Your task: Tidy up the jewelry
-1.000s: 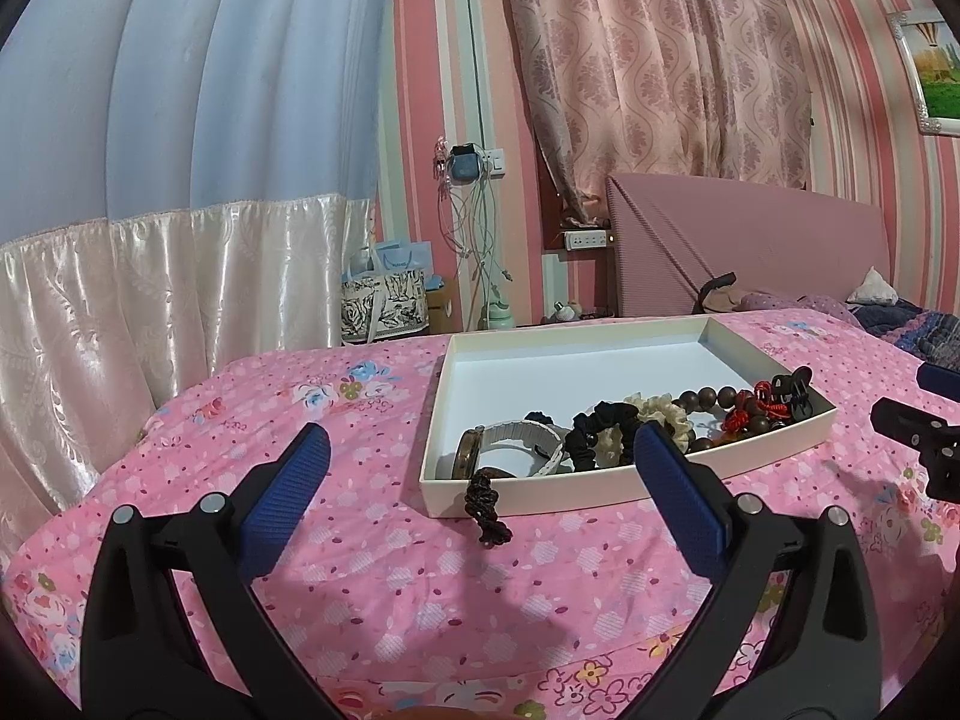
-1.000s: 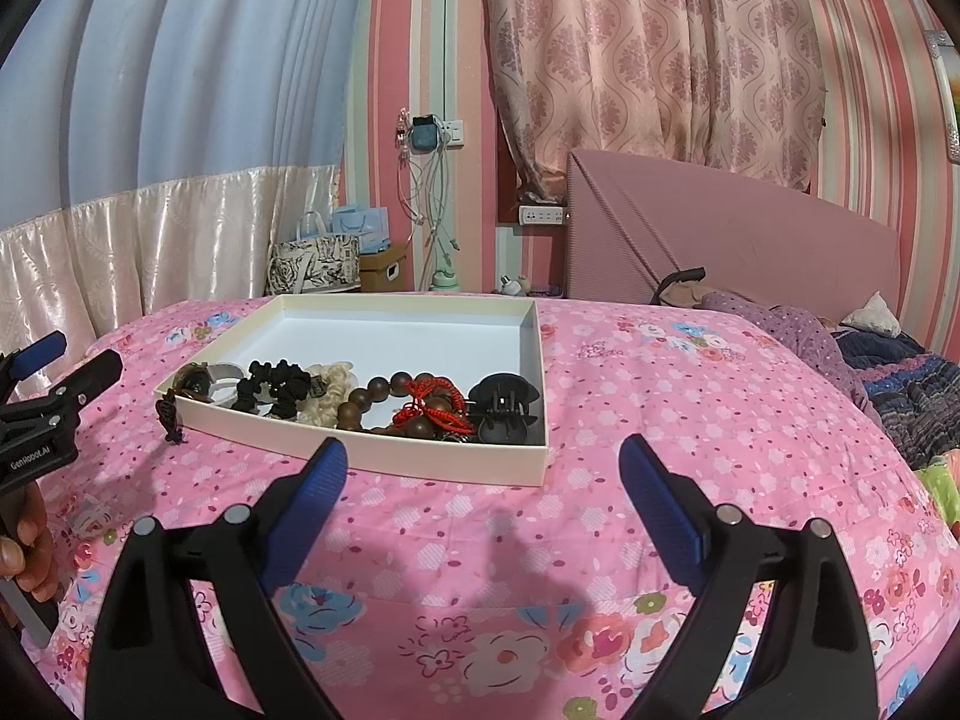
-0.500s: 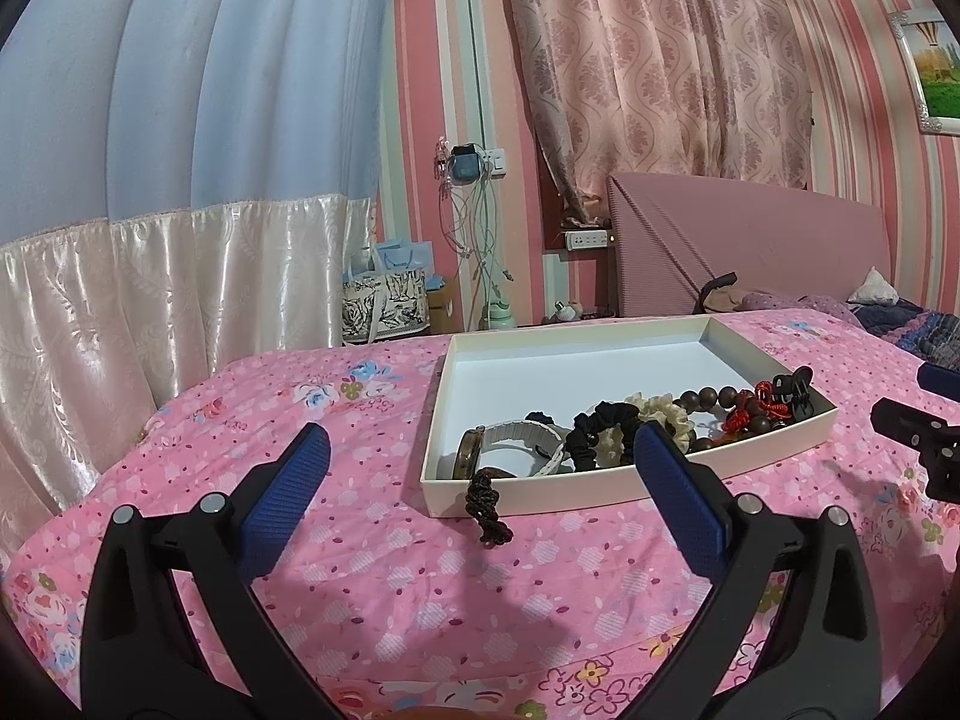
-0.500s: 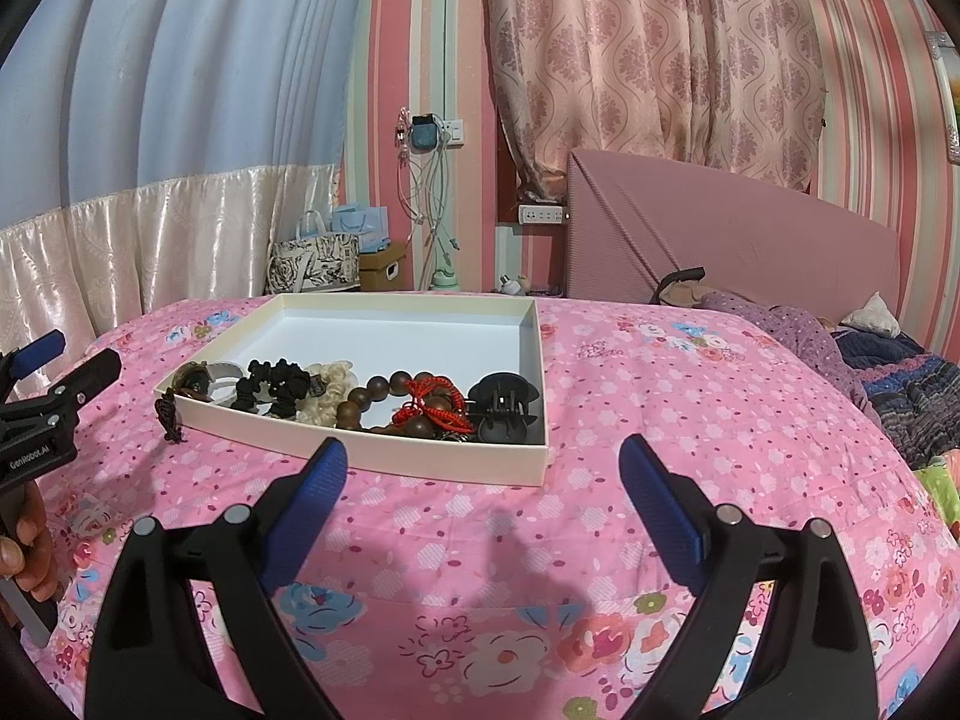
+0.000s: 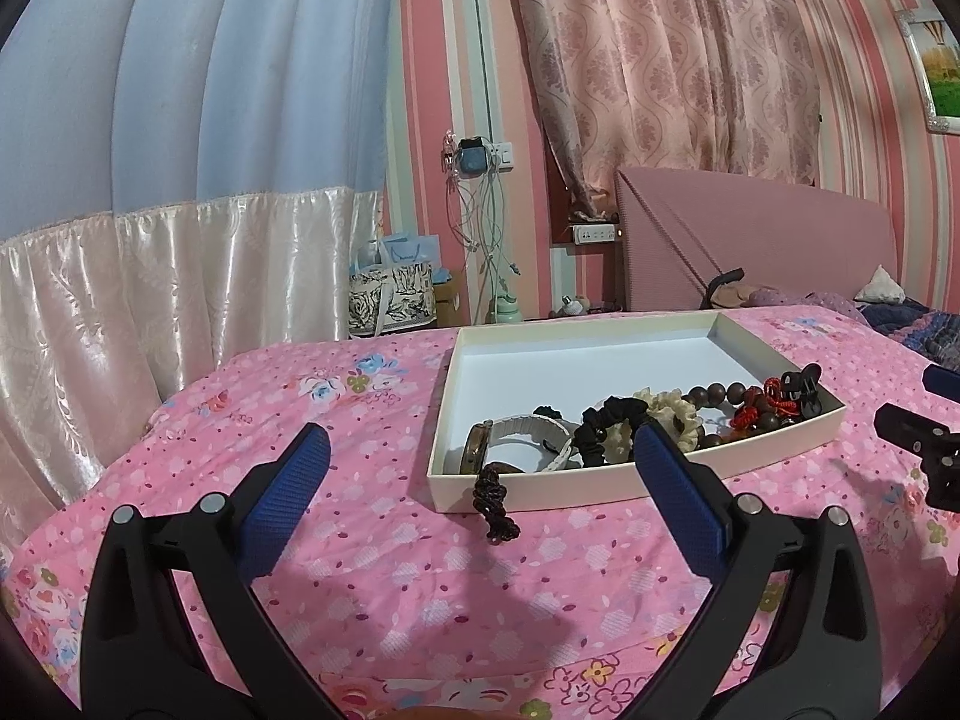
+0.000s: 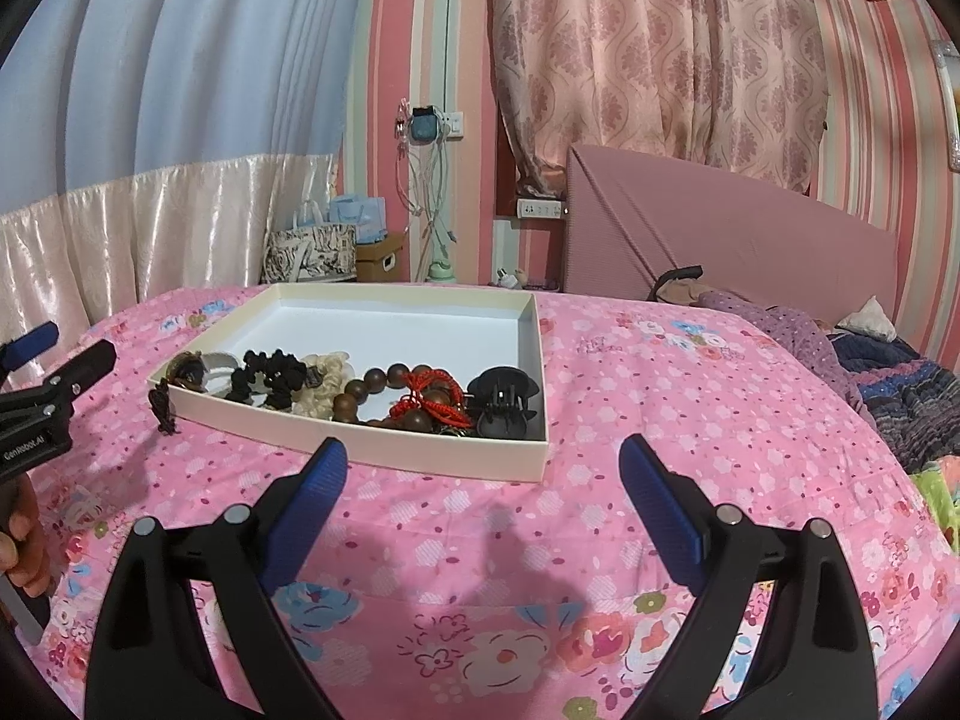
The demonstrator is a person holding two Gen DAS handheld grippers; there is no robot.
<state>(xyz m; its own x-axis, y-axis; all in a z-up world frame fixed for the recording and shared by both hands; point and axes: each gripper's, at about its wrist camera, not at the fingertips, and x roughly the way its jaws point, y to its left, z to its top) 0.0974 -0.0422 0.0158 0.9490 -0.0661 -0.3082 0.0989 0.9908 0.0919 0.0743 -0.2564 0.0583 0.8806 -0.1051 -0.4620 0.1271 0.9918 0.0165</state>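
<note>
Both hand-held grippers, left gripper [image 5: 480, 462] and right gripper [image 6: 483, 468], hover spread wide, empty, over the pink bedspread [image 6: 660, 420]. White tray [image 6: 444, 450] lies mid-bed; jewelry crowds its near edge: bead bracelet [image 6: 360, 396], black claw clip [image 6: 504, 402]. Dark tassel [image 5: 495, 504] hangs over the tray's near-left corner.

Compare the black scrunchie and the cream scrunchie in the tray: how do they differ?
The black scrunchie is dark, while the cream scrunchie is pale. In the right wrist view the black one lies further left, toward the watch; the cream one lies beside the wooden beads. Both are ruffled fabric rings, touching each other, inside the white tray.
</note>
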